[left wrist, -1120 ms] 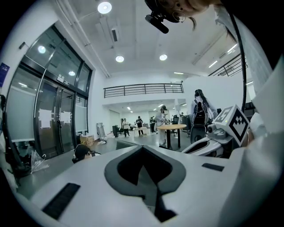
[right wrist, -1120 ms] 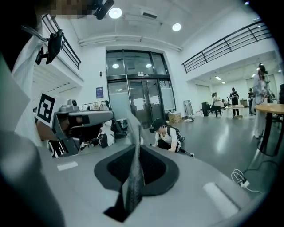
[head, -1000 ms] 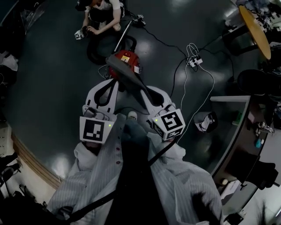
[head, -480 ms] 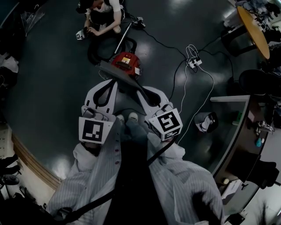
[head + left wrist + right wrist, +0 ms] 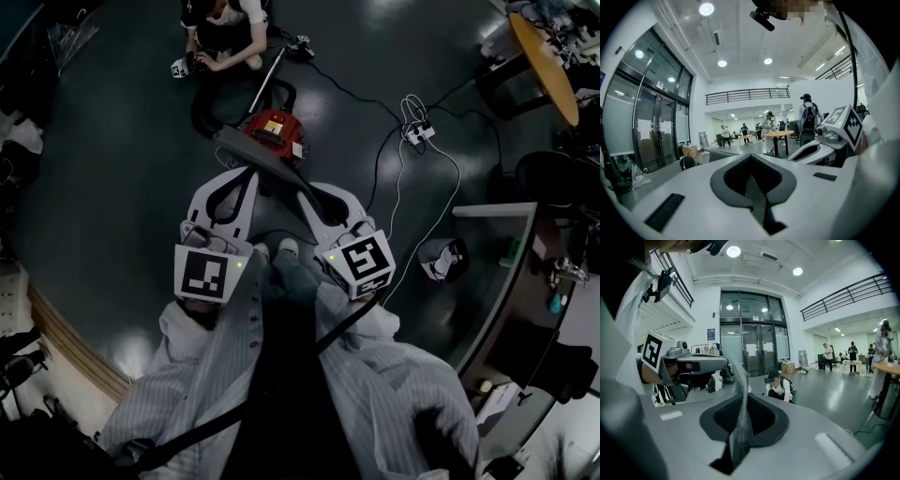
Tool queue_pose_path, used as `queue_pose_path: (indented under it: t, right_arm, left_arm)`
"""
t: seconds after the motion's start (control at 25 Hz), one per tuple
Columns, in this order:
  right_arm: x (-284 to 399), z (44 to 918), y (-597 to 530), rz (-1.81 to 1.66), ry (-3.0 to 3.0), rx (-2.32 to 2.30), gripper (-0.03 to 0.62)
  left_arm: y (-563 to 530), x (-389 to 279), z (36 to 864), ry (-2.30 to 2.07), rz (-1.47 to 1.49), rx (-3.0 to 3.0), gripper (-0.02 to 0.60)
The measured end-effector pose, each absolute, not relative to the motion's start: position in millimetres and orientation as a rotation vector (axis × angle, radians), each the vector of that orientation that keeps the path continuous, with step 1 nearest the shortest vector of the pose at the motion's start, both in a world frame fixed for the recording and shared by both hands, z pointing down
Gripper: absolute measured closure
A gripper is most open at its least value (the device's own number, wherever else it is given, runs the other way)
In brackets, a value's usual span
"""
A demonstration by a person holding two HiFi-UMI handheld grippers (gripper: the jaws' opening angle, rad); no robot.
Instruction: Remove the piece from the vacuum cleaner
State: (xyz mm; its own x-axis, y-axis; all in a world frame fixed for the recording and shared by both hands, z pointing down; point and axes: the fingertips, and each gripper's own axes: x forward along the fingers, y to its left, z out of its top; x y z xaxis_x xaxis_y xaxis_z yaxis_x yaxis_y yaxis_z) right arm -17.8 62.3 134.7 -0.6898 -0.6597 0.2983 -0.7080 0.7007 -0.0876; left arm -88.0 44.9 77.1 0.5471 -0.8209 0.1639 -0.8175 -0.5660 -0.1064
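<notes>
Jaws of the right hand-held gripper (image 5: pixel 314 199) pinch what seems the thin grey piece (image 5: pixel 262 159) just beside the red vacuum cleaner (image 5: pixel 275 127), likely pulling it free, while the left hand-held gripper (image 5: pixel 753 187) is closed, empty.

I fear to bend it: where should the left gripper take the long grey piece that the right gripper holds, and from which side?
Take the grey piece on its free span beyond the right gripper, coming from its left, where the left gripper is, shut. It is thin, flat and stands on edge, so opened jaws could probably close across its broad faces.
</notes>
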Motion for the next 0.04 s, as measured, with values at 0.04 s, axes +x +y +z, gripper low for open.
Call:
queue_pose_path:
  t: [0.04]
  right_arm:
    - [-17.4,135.0,62.5,0.286,-2.664,1.091,0.566]
  left_arm:
    - [45.4,-87.4,77.4,1.452,-0.311,-2.747,0.577]
